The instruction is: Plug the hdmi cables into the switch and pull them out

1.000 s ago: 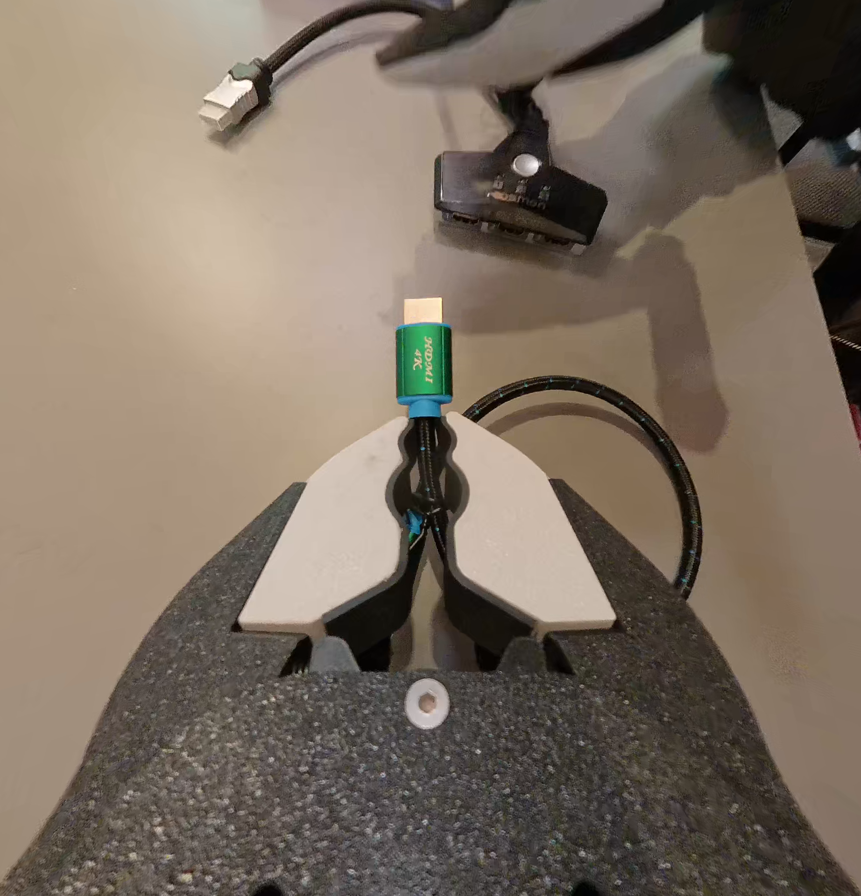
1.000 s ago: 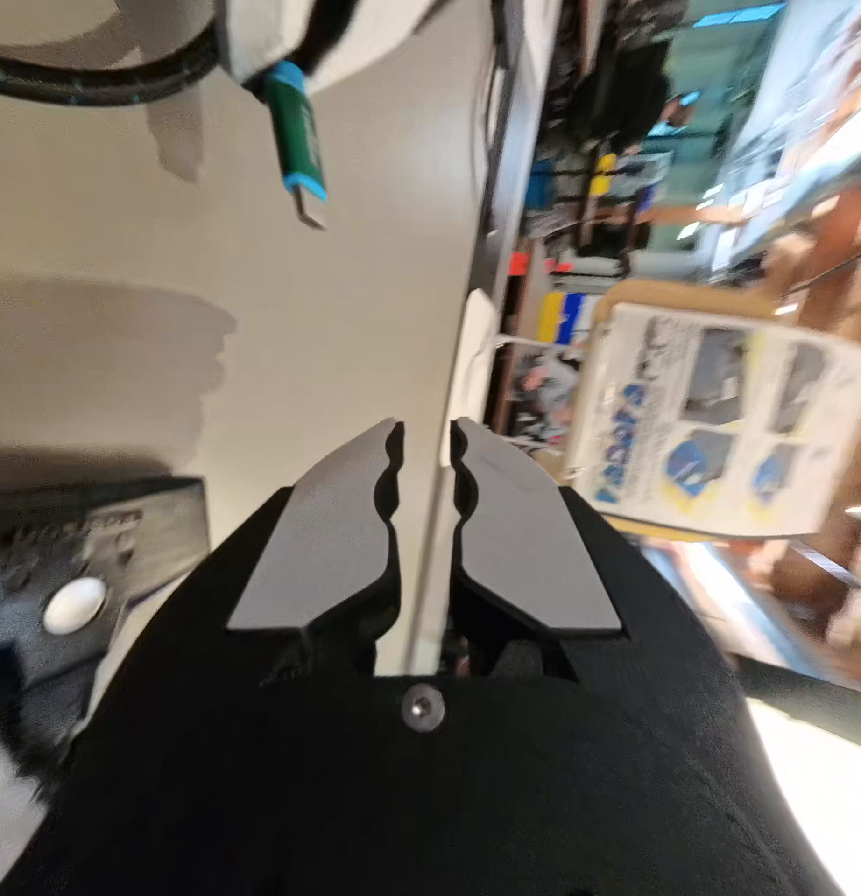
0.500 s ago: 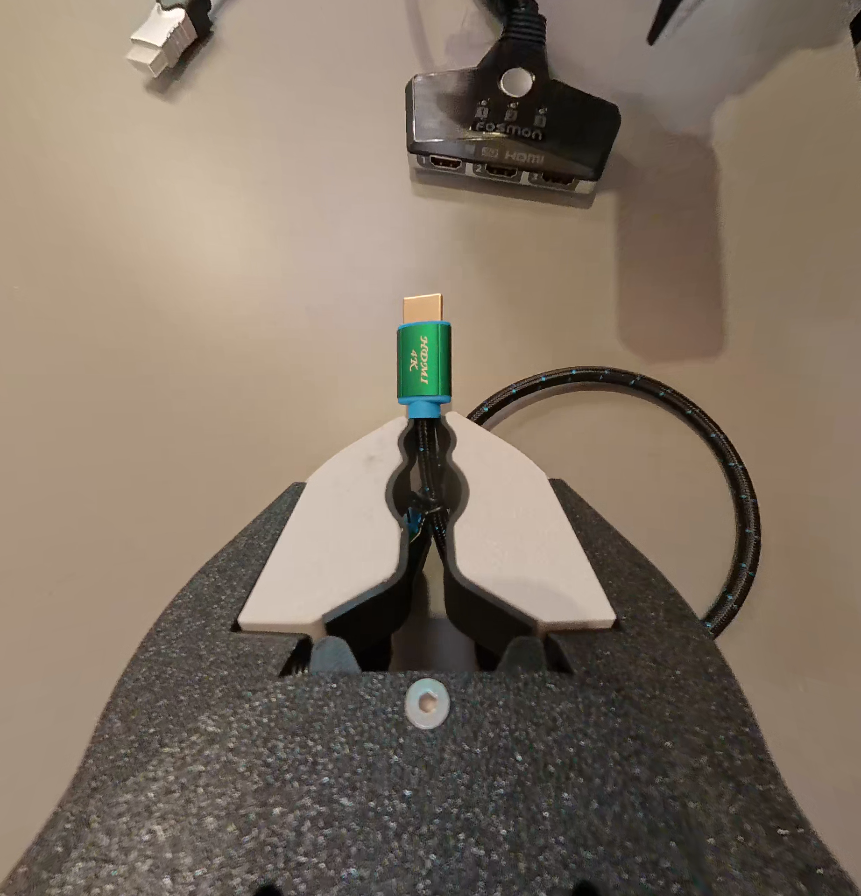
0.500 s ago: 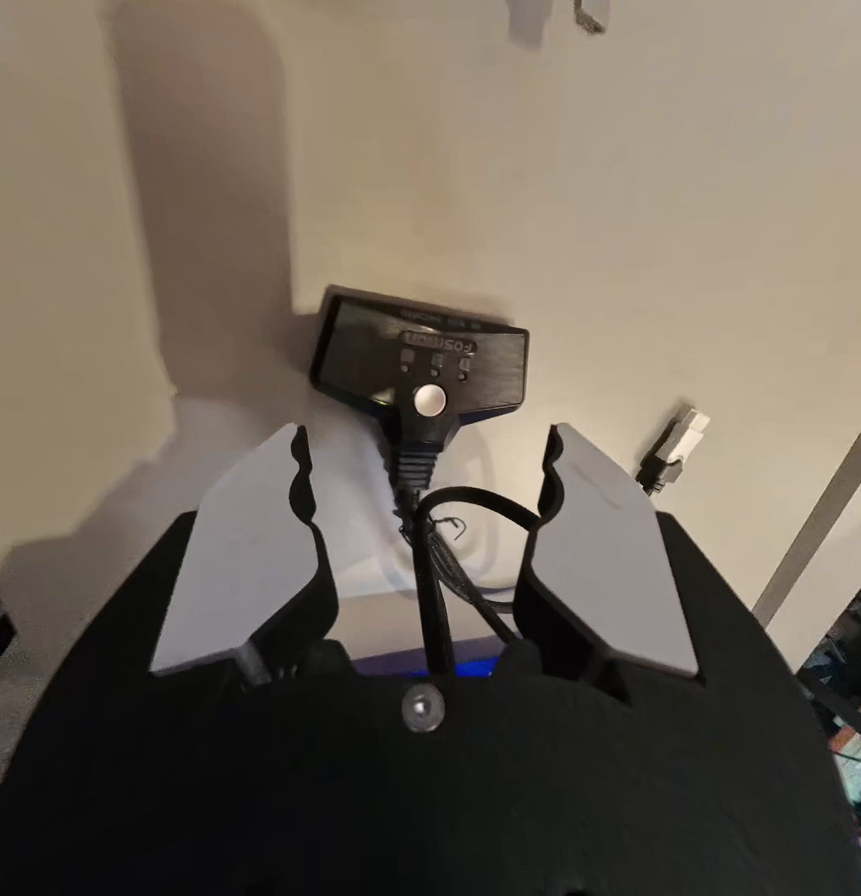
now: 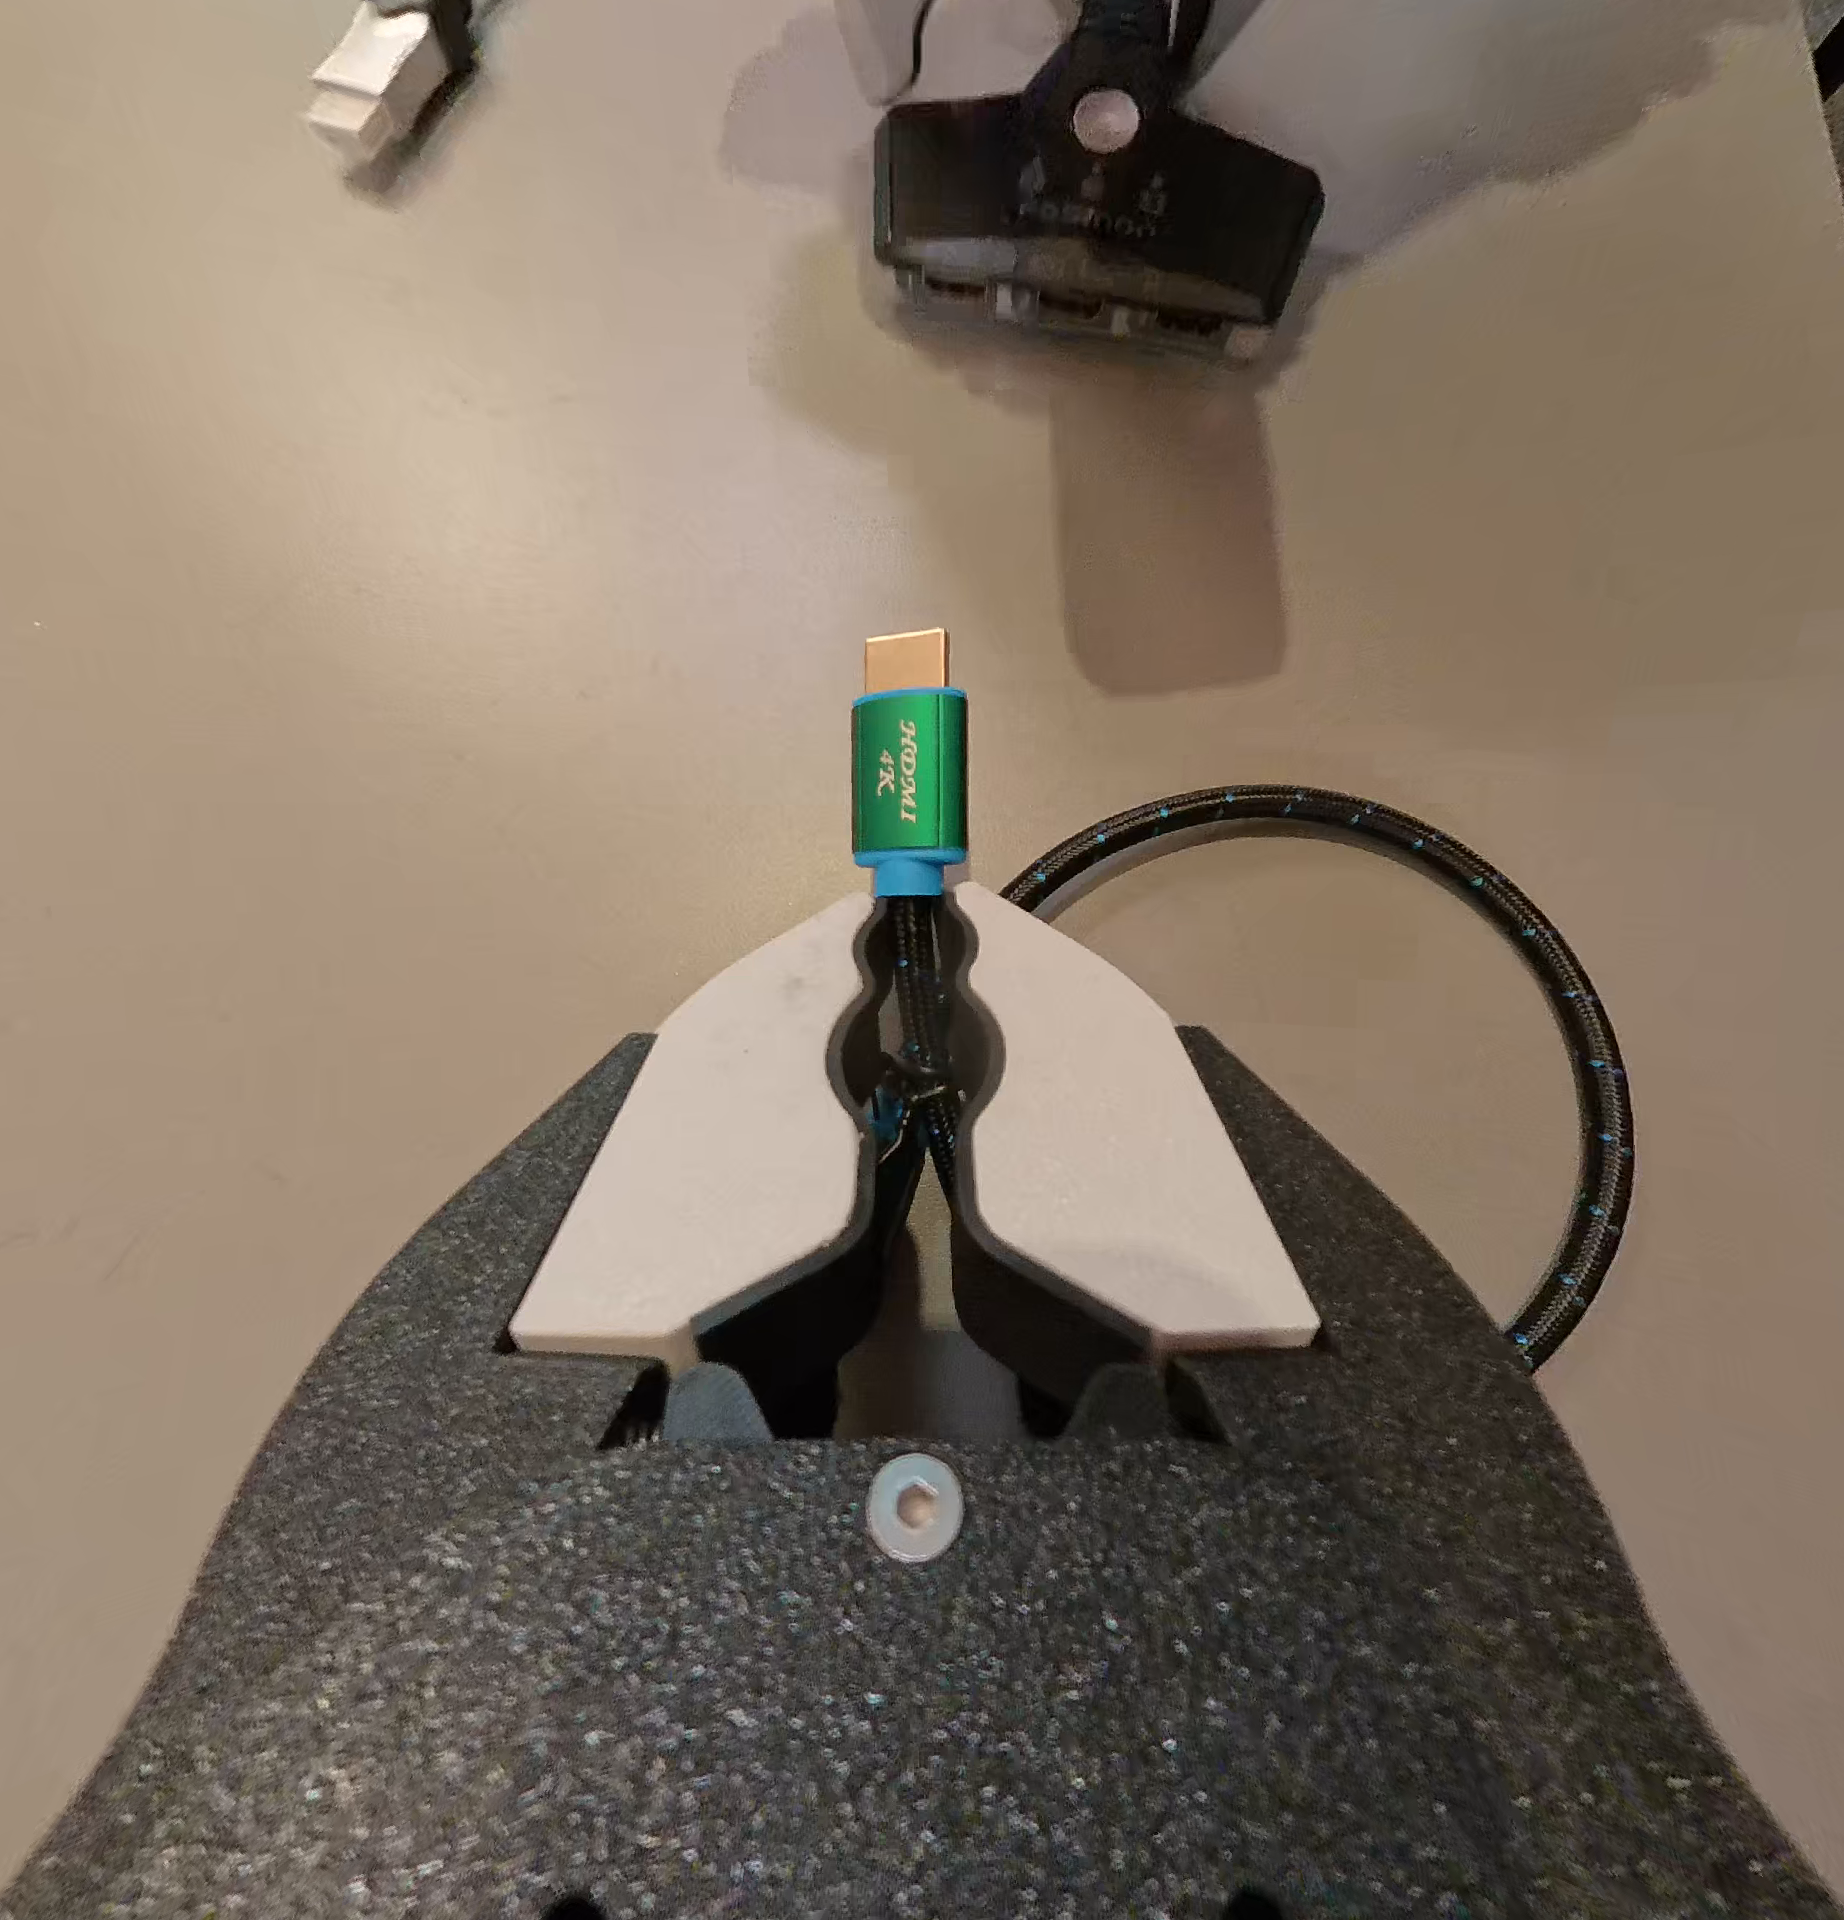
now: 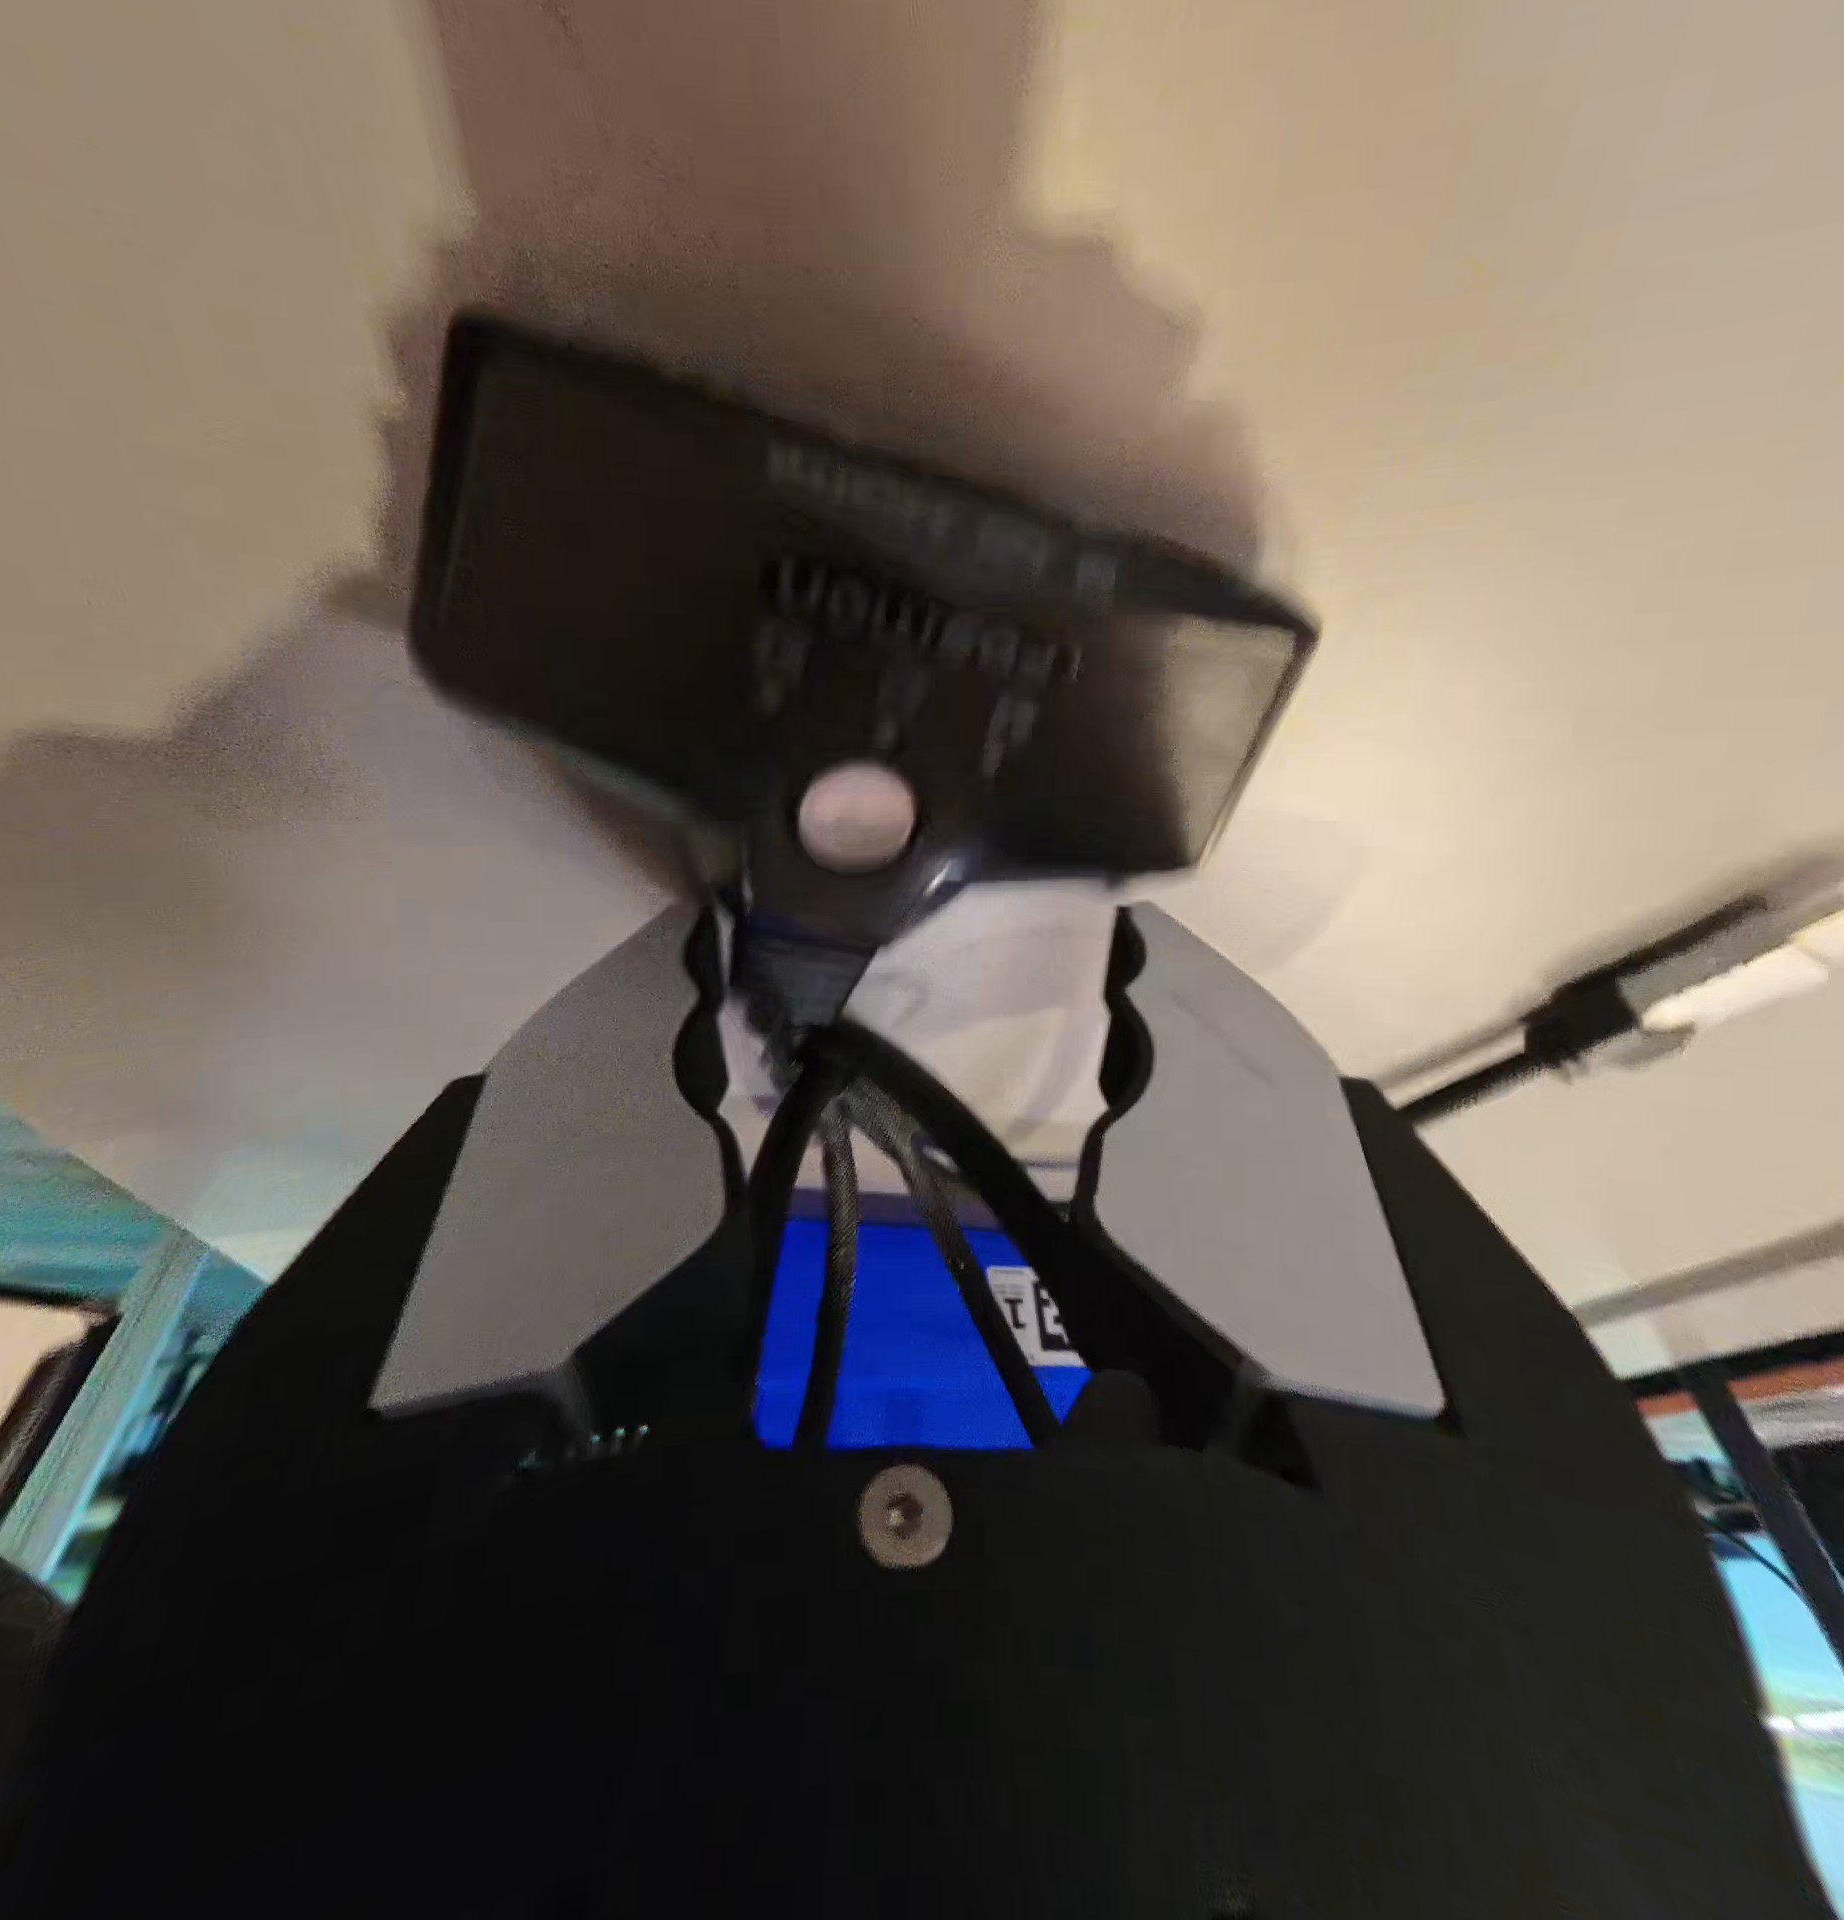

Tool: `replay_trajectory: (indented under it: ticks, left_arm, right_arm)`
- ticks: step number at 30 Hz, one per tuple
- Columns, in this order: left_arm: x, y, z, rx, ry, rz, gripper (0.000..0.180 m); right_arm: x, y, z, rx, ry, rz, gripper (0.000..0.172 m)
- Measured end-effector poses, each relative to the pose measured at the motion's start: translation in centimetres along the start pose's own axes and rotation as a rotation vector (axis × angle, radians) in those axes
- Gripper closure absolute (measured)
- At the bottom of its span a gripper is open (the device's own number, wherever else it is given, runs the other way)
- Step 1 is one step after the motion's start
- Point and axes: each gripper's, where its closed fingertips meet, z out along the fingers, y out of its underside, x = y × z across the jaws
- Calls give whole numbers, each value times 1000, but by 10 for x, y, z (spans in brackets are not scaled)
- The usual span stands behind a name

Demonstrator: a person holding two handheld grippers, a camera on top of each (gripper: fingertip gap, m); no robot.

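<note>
Left tool [image 5: 910, 902]: clamped on the black braided cable [image 5: 1500, 914] just behind its green metal plug with gold tip [image 5: 905, 774], which juts ahead of the fingertips.
Right tool [image 6: 913, 935]: jaws apart, not gripping; the cable neck of the glossy black switch box with round silver button [image 6: 845, 623] lies between them, near the left finger.
Counter [image 5: 378, 520]: beige; white connector [image 5: 372, 78] far ahead-left of the left tool.

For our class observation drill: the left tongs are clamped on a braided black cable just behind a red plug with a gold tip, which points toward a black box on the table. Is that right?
Not quite: the plug is green with a blue collar, not red, as the left wrist view shows. The rest holds: the left tongs clamp the braided black cable just behind it, and its gold tip points toward the black box on the table.
</note>
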Motion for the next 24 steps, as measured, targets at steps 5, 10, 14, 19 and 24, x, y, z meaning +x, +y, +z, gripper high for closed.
replay_trajectory:
  ticks: [5,10,14,19,24]
  left_arm:
    - [0,0,0,-1,0,-1,172]
    - [1,-2,2,-1,-9,8,172]
    - [0,-7,5,-15,-66,91,172]
    - [-10,-15,5,-59,-246,281,173]
    - [-29,-27,-10,-94,-487,474,173]
  right_arm:
    - [0,-7,-2,136,-46,37,114]
    - [-3,-23,-8,343,-41,65,134]
    - [2,-36,-17,472,84,50,136]
    - [22,-60,-52,709,280,68,139]
    - [37,-79,-63,765,361,48,140]
